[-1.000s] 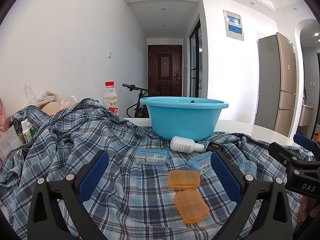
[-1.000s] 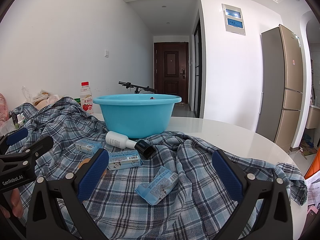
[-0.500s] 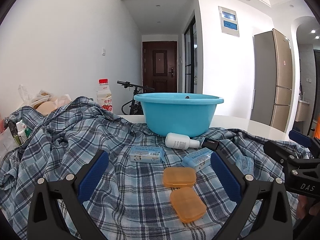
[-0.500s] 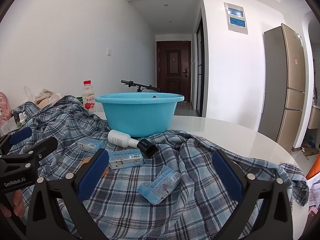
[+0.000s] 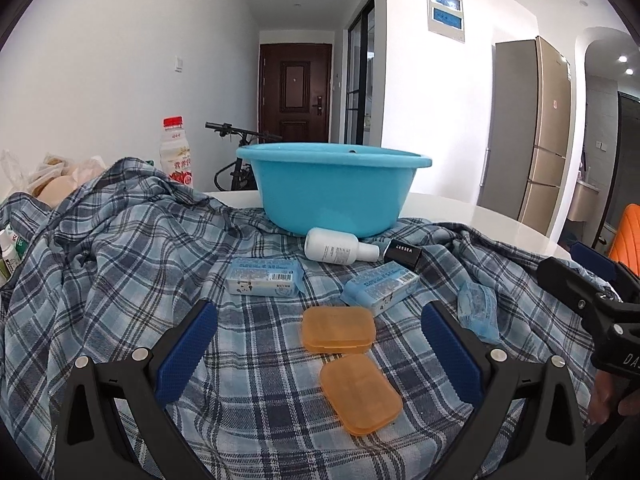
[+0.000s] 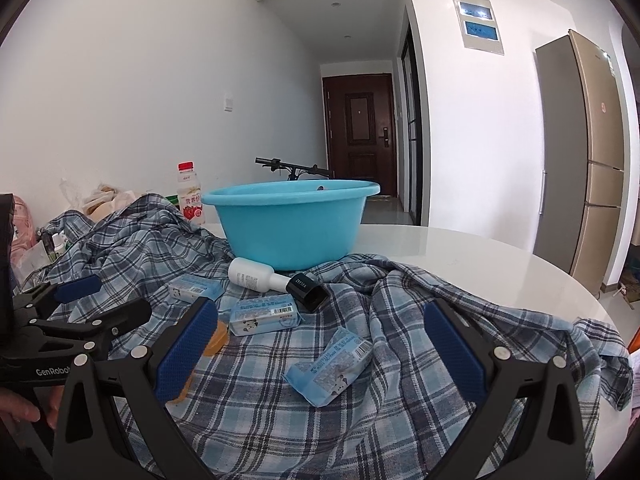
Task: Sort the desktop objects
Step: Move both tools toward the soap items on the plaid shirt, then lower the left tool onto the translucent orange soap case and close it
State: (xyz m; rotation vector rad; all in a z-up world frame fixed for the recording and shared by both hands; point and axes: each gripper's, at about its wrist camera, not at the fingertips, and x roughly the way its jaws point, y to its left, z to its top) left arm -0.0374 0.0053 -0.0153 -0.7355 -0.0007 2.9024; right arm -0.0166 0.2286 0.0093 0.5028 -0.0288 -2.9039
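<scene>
Left wrist view: the left tongs [image 5: 320, 354] stand spread and empty over two flat translucent orange plastic cases [image 5: 338, 329] lying on the rumpled blue plaid cloth [image 5: 120, 264]; thin cases may skid on its folds.

Right wrist view: the right tongs [image 6: 320, 354] stand spread above a crinkled pale-blue tissue packet [image 6: 332, 366]; a finger hides most of the cases, and the round turquoise plastic basin [image 6: 292, 224] hides its contents.

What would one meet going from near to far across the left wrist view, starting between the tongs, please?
Near orange case → far orange case → white bottle → blue basin → dark door.
</scene>
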